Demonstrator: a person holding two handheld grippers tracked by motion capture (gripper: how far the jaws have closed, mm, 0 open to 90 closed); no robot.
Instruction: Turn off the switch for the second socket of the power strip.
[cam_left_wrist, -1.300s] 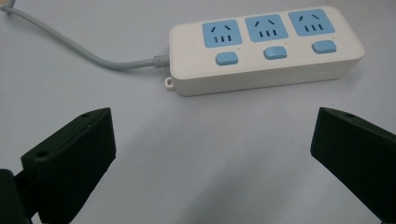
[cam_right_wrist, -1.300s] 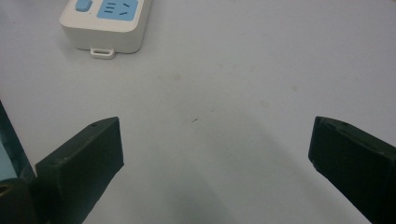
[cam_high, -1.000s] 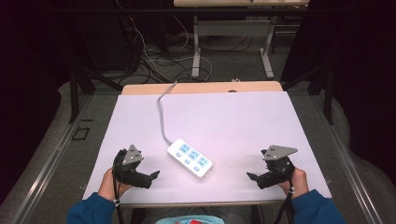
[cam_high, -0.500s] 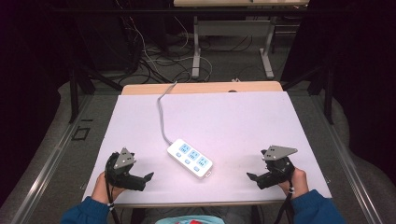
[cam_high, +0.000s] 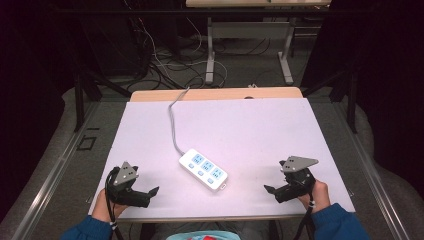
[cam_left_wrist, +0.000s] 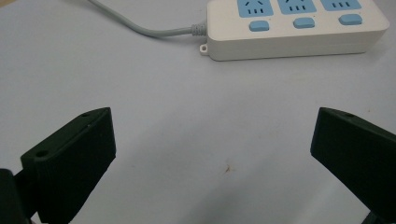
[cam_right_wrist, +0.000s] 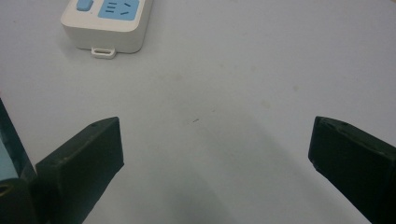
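A white power strip (cam_high: 203, 169) with blue sockets and buttons lies near the front middle of the white table (cam_high: 250, 130); its grey cord (cam_high: 173, 125) runs back over the far edge. My left gripper (cam_high: 149, 194) rests at the front left corner, open and holding nothing, its jaws pointing at the strip. My right gripper (cam_high: 270, 192) sits at the front right, open and also bare. In the left gripper view the power strip (cam_left_wrist: 299, 28) lies ahead beyond wide-apart jaws. The right gripper view catches one end of the power strip (cam_right_wrist: 108, 24) at the upper left.
A wooden strip (cam_high: 215, 94) borders the table's far edge. Beyond it stand grey table legs (cam_high: 210, 55) and tangled cables (cam_high: 160, 65) on the floor. Dark curtains flank both sides. The table's right half is bare white surface.
My left gripper has drawn back toward the front left corner of the table. The right gripper and the power strip have stayed put.
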